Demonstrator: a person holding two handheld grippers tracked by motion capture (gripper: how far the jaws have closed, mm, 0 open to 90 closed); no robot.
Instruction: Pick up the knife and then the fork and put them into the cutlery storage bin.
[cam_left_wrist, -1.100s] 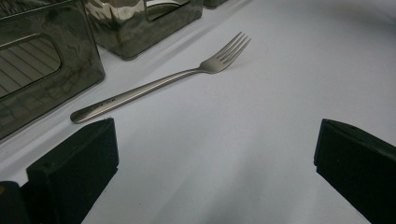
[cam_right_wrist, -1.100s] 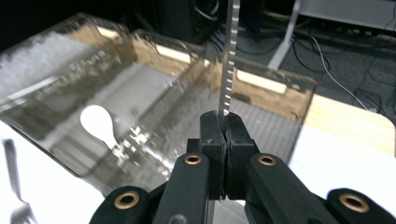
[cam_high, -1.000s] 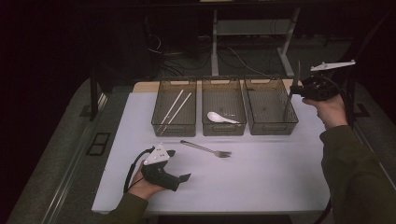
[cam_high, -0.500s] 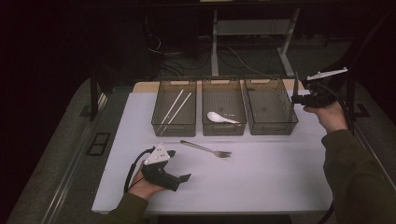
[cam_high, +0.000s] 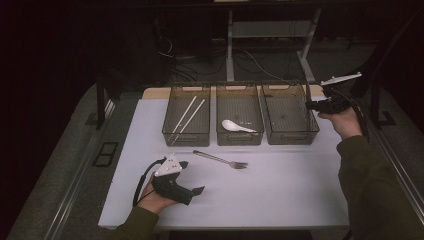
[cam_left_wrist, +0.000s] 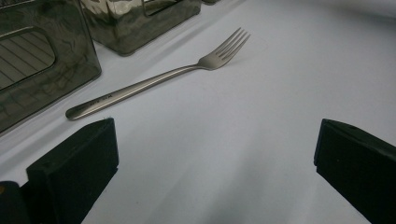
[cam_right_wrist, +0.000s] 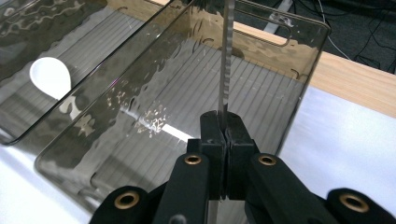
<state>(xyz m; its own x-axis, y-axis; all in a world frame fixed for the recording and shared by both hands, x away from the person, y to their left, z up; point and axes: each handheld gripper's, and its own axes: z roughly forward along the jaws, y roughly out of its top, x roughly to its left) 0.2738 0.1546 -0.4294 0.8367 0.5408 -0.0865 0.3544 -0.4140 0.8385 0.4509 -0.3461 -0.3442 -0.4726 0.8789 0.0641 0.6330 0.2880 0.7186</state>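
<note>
A steel fork (cam_high: 220, 160) (cam_left_wrist: 154, 81) lies on the white table in front of three smoky clear bins. My left gripper (cam_high: 192, 177) (cam_left_wrist: 215, 168) rests on the table just short of the fork's handle, open, with bare table between its fingers (cam_left_wrist: 74, 168). My right gripper (cam_high: 312, 105) (cam_right_wrist: 223, 128) is raised at the outer side of the right bin (cam_high: 290, 131) (cam_right_wrist: 299, 70). It is shut on a serrated table knife (cam_right_wrist: 225, 70), whose blade stands upright over that bin.
The left bin (cam_high: 186, 135) holds two white chopsticks (cam_high: 187, 117). A white spoon (cam_high: 237, 126) (cam_right_wrist: 50, 77) lies in the middle bin (cam_high: 239, 137). A wooden strip (cam_right_wrist: 355, 84) runs behind the bins. Dark floor and cables surround the table.
My right gripper has sunk a little and edged towards the right bin with the knife. The left gripper and the fork have stayed put.
</note>
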